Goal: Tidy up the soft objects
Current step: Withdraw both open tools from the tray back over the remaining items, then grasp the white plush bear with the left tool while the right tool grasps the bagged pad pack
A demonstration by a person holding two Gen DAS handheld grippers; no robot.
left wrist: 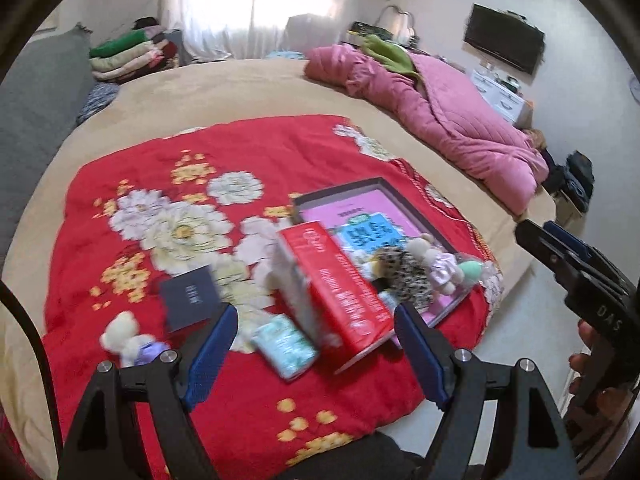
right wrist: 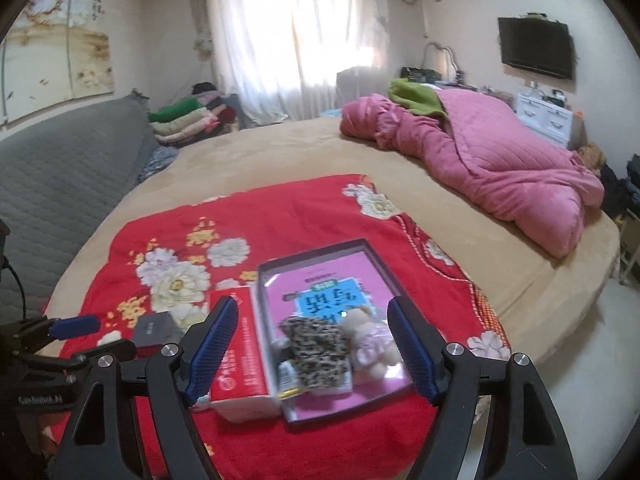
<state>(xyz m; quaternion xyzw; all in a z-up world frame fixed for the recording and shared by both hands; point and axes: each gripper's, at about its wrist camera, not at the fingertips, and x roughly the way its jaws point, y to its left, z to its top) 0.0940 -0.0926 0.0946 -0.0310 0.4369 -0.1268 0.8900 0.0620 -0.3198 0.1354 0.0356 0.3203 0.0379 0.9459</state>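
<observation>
A shallow dark tray (right wrist: 312,254) holding a pink book lies on the red flowered blanket (right wrist: 280,208). In its near end lie a leopard-print plush (right wrist: 316,352) and a small bear in a pink dress (right wrist: 370,340). My right gripper (right wrist: 312,348) hovers open above them, holding nothing. In the left wrist view the tray (left wrist: 340,190), leopard plush (left wrist: 404,272) and pink bear (left wrist: 438,266) sit right of a red box (left wrist: 336,296). A white bear in purple (left wrist: 128,342) lies loose at the left. My left gripper (left wrist: 316,356) is open and empty above a mint tissue pack (left wrist: 286,346).
A dark grey small box (left wrist: 188,300) rests on the blanket. A pink quilt (right wrist: 500,160) is heaped at the bed's far right, folded clothes (right wrist: 184,120) at the back left, a grey headboard (right wrist: 60,168) on the left. The bed's edge and floor (left wrist: 516,320) are at the right.
</observation>
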